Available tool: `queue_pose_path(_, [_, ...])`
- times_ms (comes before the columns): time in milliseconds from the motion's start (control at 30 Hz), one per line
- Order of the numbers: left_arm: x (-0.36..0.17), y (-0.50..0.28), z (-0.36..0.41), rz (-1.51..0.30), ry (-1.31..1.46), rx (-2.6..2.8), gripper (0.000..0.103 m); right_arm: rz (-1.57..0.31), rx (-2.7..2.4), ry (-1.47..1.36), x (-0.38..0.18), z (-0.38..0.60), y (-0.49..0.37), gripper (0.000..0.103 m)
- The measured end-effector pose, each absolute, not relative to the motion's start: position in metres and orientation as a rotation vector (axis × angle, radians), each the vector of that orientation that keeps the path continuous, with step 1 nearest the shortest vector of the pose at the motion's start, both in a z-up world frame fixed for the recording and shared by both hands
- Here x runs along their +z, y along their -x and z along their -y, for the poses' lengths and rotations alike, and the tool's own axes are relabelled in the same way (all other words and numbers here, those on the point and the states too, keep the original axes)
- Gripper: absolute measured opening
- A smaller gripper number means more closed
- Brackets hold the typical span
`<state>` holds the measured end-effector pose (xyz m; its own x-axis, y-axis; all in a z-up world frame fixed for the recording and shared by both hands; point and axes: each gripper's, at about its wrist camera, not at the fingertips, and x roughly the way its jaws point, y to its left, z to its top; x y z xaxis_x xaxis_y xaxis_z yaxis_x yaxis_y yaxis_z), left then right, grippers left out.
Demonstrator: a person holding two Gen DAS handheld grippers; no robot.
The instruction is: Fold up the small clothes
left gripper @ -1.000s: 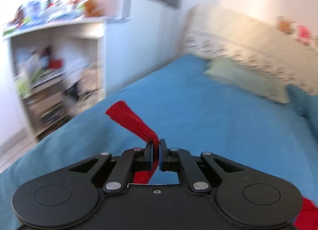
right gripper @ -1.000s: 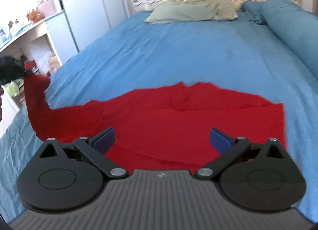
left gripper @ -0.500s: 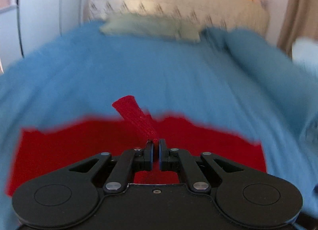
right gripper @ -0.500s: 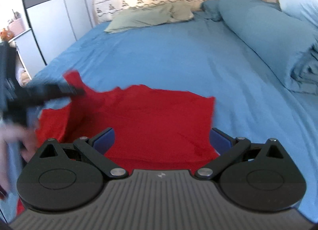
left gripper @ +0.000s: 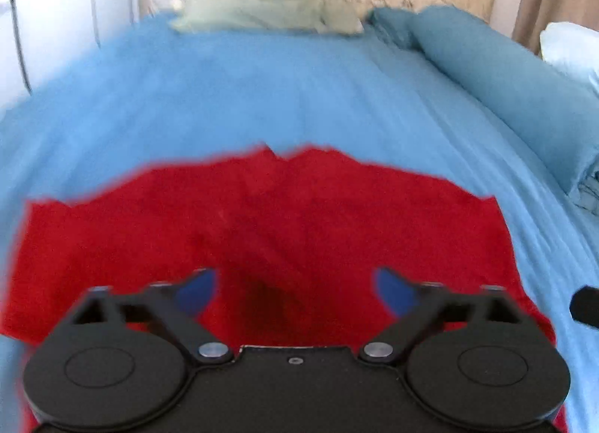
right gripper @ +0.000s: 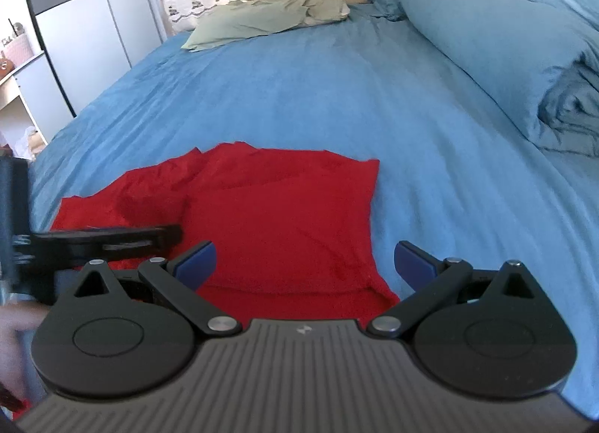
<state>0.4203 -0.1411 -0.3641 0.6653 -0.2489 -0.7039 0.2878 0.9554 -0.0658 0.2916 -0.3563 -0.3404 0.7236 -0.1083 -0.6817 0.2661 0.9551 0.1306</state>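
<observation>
Jaws just sprung wide on left gripper [left gripper: 295,289], empty, directly over flat red cloth garment [left gripper: 262,231]; right gripper [right gripper: 303,261] wide, empty, at its right edge.

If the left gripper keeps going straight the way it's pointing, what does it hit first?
Most likely the red garment lying on the bed. The left gripper is open with nothing between its fingers; depth is hard to judge.

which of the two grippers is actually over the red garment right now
The left gripper: its open jaws hang over the middle of the red garment. The right gripper, also open, sits at the garment's right edge, half over the blue bedsheet.
</observation>
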Motion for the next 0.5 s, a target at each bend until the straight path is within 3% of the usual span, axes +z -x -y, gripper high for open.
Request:
queue_pose_path(233, [-0.328,-0.420,0.079,-0.788,-0.136,-0.202,0.103,-0.762,-0.089,-0.139,-0.320,0.330,-0.327,0.103])
queue_pose_path(500, [-0.343,-0.404,0.016,-0.862,-0.115,-0.133,0.103,-0.838,0.081,0.080,-0.338,0.246,-0.392,0.103])
